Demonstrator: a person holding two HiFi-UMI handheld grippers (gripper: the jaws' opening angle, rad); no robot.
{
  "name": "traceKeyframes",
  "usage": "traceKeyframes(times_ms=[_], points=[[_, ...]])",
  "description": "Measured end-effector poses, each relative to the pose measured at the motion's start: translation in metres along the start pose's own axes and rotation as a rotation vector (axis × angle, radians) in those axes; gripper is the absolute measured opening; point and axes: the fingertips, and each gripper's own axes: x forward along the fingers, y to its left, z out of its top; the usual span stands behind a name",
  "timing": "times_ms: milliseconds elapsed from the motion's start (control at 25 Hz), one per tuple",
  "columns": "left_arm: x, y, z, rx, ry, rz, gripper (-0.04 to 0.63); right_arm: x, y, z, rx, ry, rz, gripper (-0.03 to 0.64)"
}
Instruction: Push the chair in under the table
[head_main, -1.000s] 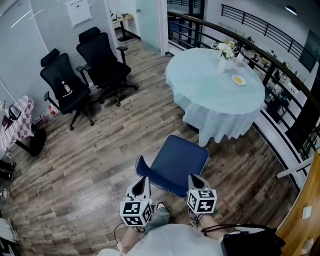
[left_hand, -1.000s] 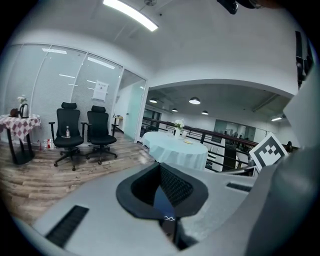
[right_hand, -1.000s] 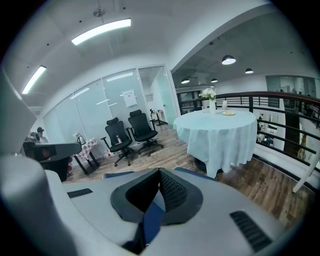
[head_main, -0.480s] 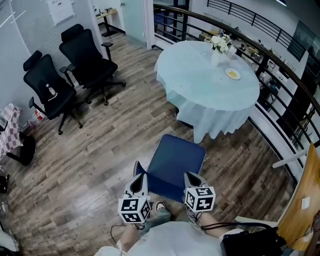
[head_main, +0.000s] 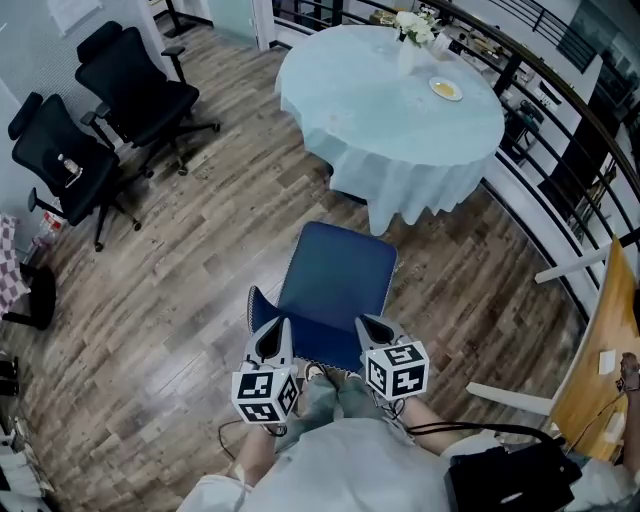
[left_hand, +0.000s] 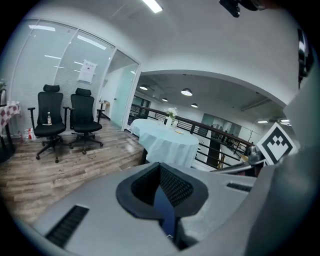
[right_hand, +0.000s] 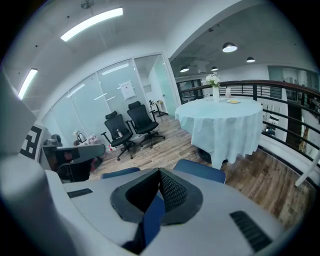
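A blue chair (head_main: 335, 285) stands on the wood floor, its seat facing the round table (head_main: 390, 110), which has a pale blue cloth; a strip of floor lies between them. My left gripper (head_main: 279, 324) and right gripper (head_main: 364, 322) are both shut, side by side over the chair's near edge. Whether they touch it I cannot tell. In the left gripper view the closed jaws (left_hand: 161, 167) point at the table (left_hand: 167, 142), with a sliver of blue chair (left_hand: 164, 212) below. In the right gripper view the shut jaws (right_hand: 160, 172) sit just before the blue seat (right_hand: 200, 171).
Two black office chairs (head_main: 130, 85) (head_main: 60, 160) stand at the far left. A dark railing (head_main: 540, 110) curves behind the table. A vase of flowers (head_main: 410, 35) and a plate (head_main: 446, 88) sit on the table. A wooden panel (head_main: 600, 370) and a black bag (head_main: 510, 480) are at the right.
Both grippers have moved forward and down over the chair's near edge, the left one further. The head view has shifted toward the table. The jaws have stayed shut.
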Motion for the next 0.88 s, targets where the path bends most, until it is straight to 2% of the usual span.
traceKeyframes(times_ms=[160,280,360,440,560,760,880], points=[[0.006,-0.001,-0.014,0.005,0.045,-0.025,0.003,0.005,0.016,-0.018,-0.014,0.064,0.100,0.018],[0.011,-0.004,-0.028,-0.013,0.118,-0.100,0.016,0.007,0.030,-0.031,-0.022,0.105,0.180,0.022],[0.012,-0.007,-0.035,-0.011,0.164,-0.161,0.109,0.007,0.036,-0.036,-0.021,0.126,0.219,0.038],[0.014,-0.011,-0.039,0.026,0.210,-0.213,0.186,0.007,0.041,-0.039,-0.026,0.148,0.264,0.100],[0.018,-0.018,-0.041,0.155,0.280,-0.305,0.231,0.006,0.047,-0.047,-0.064,0.197,0.341,0.167],[0.003,-0.040,-0.065,0.541,0.468,-0.613,0.239,0.001,0.061,-0.064,-0.179,0.303,0.466,0.206],[-0.005,-0.039,-0.083,0.663,0.576,-0.713,0.241,-0.001,0.071,-0.073,-0.230,0.354,0.517,0.209]])
